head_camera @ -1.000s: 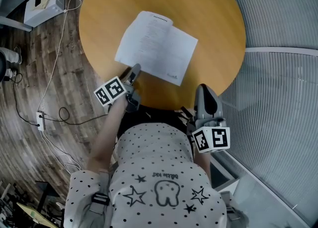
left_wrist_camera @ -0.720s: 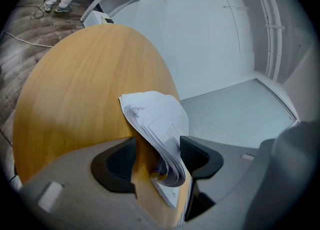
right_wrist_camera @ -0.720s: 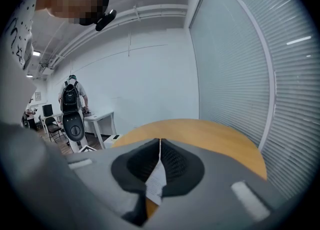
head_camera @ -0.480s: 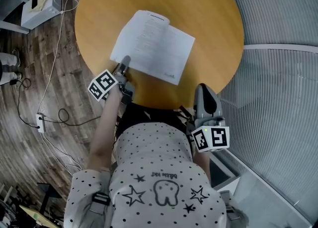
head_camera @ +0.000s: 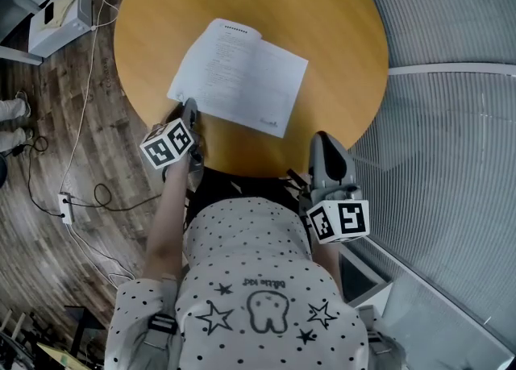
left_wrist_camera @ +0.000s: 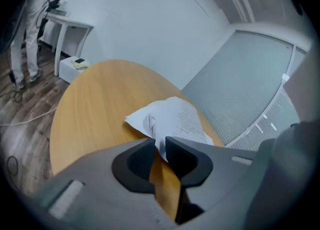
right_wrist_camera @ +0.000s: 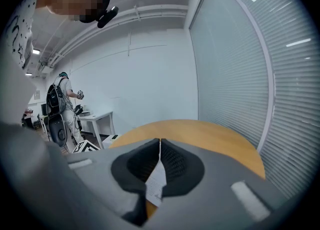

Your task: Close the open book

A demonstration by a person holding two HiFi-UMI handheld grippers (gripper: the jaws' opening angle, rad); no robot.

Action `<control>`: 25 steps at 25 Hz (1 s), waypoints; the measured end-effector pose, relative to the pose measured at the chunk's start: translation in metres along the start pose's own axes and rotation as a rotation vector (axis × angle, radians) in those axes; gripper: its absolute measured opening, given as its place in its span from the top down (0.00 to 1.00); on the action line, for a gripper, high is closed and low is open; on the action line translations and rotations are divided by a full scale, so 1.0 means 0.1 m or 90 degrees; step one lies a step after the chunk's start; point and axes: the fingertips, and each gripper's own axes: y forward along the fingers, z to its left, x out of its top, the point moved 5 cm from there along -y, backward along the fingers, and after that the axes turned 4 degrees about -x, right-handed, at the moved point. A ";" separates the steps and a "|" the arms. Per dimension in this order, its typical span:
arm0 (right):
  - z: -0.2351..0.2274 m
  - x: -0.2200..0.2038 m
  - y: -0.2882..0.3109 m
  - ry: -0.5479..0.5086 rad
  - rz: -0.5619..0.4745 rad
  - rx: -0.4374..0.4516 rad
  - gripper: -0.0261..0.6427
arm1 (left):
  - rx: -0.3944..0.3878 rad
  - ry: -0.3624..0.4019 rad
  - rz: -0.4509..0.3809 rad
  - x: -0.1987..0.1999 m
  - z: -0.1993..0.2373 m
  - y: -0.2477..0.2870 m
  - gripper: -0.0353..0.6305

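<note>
The task has barely begun: the book [head_camera: 239, 78] lies fully open, both white printed pages spread flat and face up on the round wooden table [head_camera: 339, 22], about midway across it and toward its near edge, turned askew to that edge. It is thin and soft-looking, with small dark print and a slight hump at the spine's far end. The left gripper [head_camera: 189, 109] reaches in over the table's near-left rim; its jaws have just been closing round the near-left page corner, which curls up between them, with a slim gap still showing. Lifting and folding that side over is judged still to come. The right gripper [head_camera: 322, 139] hangs off the table's near-right rim, jaws together on nothing.
</note>
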 end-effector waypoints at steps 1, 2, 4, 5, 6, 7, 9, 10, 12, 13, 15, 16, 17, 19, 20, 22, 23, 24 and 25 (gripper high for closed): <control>0.01 0.00 0.00 0.000 -0.002 -0.001 0.94 | 0.005 0.028 -0.001 0.03 -0.02 -0.01 0.83; 0.02 0.01 0.00 -0.001 -0.003 -0.002 0.94 | 0.007 0.046 -0.003 0.06 -0.05 -0.03 0.84; 0.05 0.04 -0.02 -0.002 -0.006 -0.002 0.94 | 0.001 0.047 -0.012 0.11 -0.09 -0.08 0.86; 0.07 0.06 -0.04 -0.003 -0.007 -0.002 0.94 | -0.004 0.037 -0.017 0.12 -0.10 -0.10 0.87; 0.08 0.07 -0.05 -0.003 -0.008 -0.002 0.94 | -0.009 0.029 -0.021 0.13 -0.11 -0.13 0.87; 0.09 0.08 -0.06 -0.004 -0.009 -0.003 0.95 | -0.012 0.025 -0.024 0.13 -0.12 -0.14 0.88; 0.09 0.09 -0.07 -0.005 -0.013 -0.004 0.94 | -0.017 0.022 -0.031 0.14 -0.14 -0.17 0.88; 0.08 0.10 -0.08 -0.006 -0.014 -0.004 0.94 | -0.020 0.021 -0.036 0.15 -0.16 -0.18 0.89; 0.05 0.11 -0.11 -0.006 -0.018 -0.006 0.94 | -0.026 0.024 -0.043 0.16 -0.21 -0.21 0.89; 0.04 0.12 -0.12 -0.006 -0.020 -0.006 0.94 | -0.029 0.025 -0.046 0.16 -0.23 -0.22 0.89; 0.01 0.13 -0.12 -0.005 -0.023 -0.009 0.94 | -0.037 0.024 -0.051 0.17 -0.26 -0.23 0.90; 0.00 0.13 -0.12 -0.004 -0.026 -0.011 0.94 | -0.042 0.024 -0.054 0.18 -0.27 -0.24 0.90; -0.01 0.14 -0.12 -0.003 -0.030 -0.014 0.94 | -0.046 0.025 -0.057 0.19 -0.28 -0.24 0.90; -0.06 0.16 -0.13 -0.001 -0.040 -0.025 0.94 | -0.052 0.033 -0.062 0.22 -0.30 -0.25 0.90; -0.09 0.17 -0.15 0.001 -0.045 -0.033 0.94 | -0.054 0.038 -0.064 0.24 -0.32 -0.26 0.90; -0.18 0.21 -0.21 0.007 -0.057 -0.049 0.94 | -0.056 0.045 -0.068 0.26 -0.36 -0.30 0.91; -0.22 0.23 -0.24 0.012 -0.063 -0.055 0.94 | -0.056 0.048 -0.069 0.27 -0.38 -0.31 0.91; -0.27 0.25 -0.26 0.017 -0.070 -0.061 0.94 | -0.056 0.050 -0.070 0.27 -0.40 -0.31 0.91; -0.31 0.27 -0.28 0.020 -0.076 -0.065 0.94 | -0.055 0.052 -0.072 0.28 -0.42 -0.31 0.91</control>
